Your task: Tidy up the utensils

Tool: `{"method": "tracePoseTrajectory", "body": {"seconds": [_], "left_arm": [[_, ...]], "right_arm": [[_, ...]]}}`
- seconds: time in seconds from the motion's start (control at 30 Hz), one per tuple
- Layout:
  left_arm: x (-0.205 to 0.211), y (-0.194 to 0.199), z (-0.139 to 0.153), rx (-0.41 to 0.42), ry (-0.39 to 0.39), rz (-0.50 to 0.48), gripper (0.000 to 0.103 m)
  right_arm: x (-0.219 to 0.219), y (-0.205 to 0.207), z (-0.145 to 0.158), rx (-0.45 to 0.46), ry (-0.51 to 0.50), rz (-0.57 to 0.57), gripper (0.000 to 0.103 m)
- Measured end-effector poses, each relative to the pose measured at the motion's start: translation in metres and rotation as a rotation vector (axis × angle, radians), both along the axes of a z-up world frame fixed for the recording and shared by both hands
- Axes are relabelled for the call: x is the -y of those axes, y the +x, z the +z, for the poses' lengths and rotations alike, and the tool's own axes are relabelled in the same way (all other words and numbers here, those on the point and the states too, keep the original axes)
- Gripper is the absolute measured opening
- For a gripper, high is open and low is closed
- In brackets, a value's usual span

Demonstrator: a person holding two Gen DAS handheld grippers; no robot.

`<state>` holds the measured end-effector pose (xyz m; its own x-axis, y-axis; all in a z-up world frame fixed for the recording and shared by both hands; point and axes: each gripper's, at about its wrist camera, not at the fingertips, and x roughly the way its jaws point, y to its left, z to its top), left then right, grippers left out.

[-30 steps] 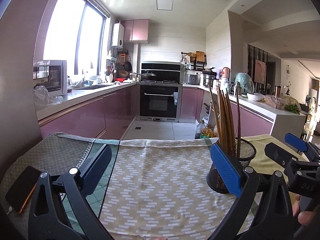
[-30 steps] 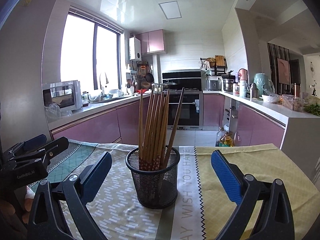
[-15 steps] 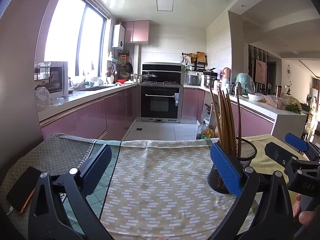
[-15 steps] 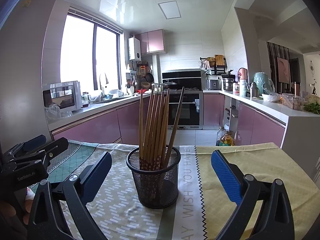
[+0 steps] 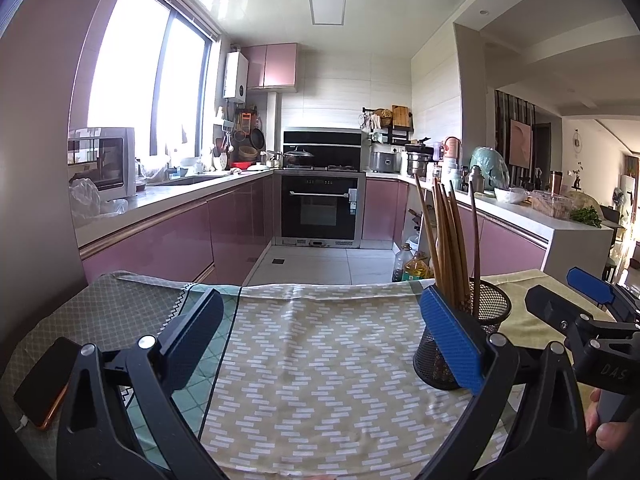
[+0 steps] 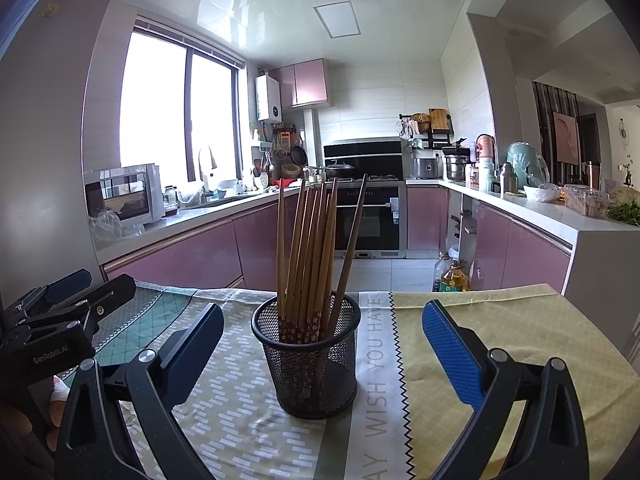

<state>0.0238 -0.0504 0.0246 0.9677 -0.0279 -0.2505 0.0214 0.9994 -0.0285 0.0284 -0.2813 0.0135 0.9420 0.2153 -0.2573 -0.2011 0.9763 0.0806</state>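
Note:
A black mesh cup stands upright on the table with several wooden chopsticks leaning in it. My right gripper is open and level with the cup, its fingers either side and nothing held. In the left wrist view the same cup and its chopsticks sit at the right, partly behind the right finger. My left gripper is open over bare cloth, left of the cup. Each gripper shows at the edge of the other's view.
A patterned tablecloth covers the table. A dark phone with a cable lies at its left edge. Beyond the far edge stand oil bottles on the kitchen floor, and pink cabinets with an oven behind.
Both views have tilted up slightly, so the cup sits a little lower in frame. The cup and chopsticks have not moved, and both grippers stay open.

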Motion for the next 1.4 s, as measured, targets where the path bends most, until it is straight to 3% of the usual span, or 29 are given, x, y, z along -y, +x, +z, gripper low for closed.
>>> {"method": "tracePoseTrajectory", "body": {"seconds": [1.4], "left_arm": [[-0.0012,0.0036,0.0016,-0.004,0.0,0.002,0.097]], "right_arm": [[-0.0005,0.0014,-0.0002,0.001,0.013,0.002,0.096]]}}
